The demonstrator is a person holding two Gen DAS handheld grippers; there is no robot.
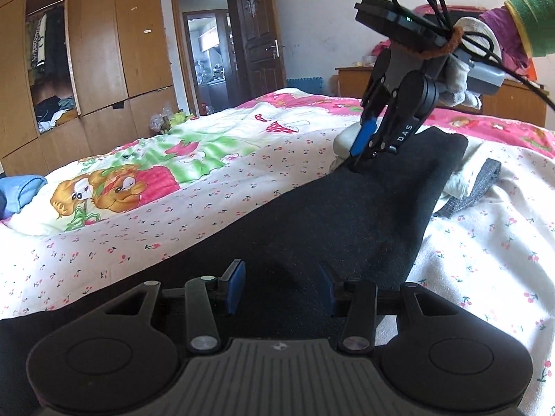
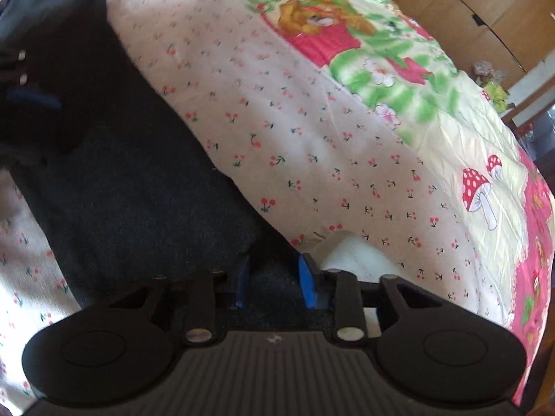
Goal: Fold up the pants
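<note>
Dark navy pants lie stretched lengthwise across the bed; they also show in the right wrist view. My left gripper is open, its blue-padded fingers low over the near end of the pants. My right gripper shows at the far end of the pants, tips down on the fabric edge. In its own view the right gripper is open with pants fabric between the blue pads. The left gripper shows dimly at the upper left of the right wrist view.
The bed has a cherry-print sheet and a cartoon quilt. White and grey folded clothes lie beside the pants. A white item lies by the right gripper. A wardrobe, a door and a dresser stand behind.
</note>
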